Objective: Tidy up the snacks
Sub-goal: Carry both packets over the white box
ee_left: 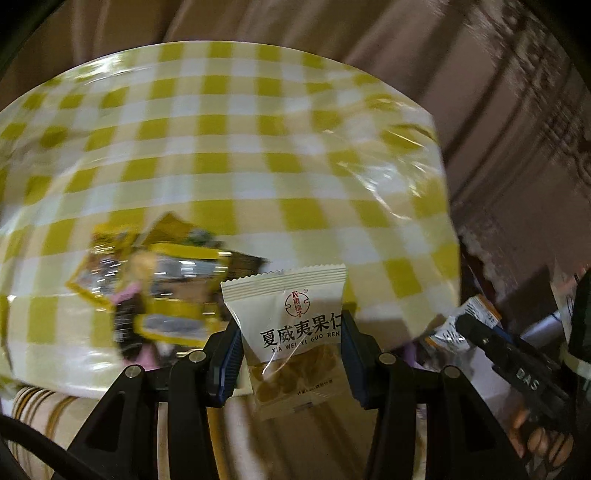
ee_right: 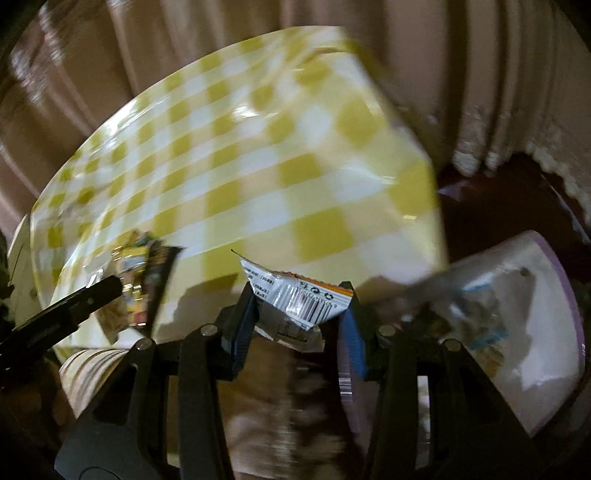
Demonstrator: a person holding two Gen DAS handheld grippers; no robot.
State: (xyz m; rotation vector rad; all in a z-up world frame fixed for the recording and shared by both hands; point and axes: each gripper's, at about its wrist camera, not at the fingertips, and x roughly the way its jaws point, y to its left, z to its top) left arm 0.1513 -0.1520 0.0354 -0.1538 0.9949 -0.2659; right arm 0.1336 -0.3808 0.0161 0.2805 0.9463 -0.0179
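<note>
Left gripper (ee_left: 291, 350) jaws pinch a cream nut packet (ee_left: 291, 332); right gripper (ee_right: 301, 317) jaws pinch a silver snack packet (ee_right: 299, 302). Both hang over the checked desk (ee_left: 240, 147) edge, snack pile (ee_left: 155, 288) at 9 o'clock. Thin-edge grips may slip, dropping packets.

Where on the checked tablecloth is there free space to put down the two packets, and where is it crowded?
The checked tablecloth lies bare across its middle and far part, up to the curtain and its right edge. The near left corner is crowded with a pile of yellow snack packets. A white tub beside the table's right edge already holds wrappers.
</note>
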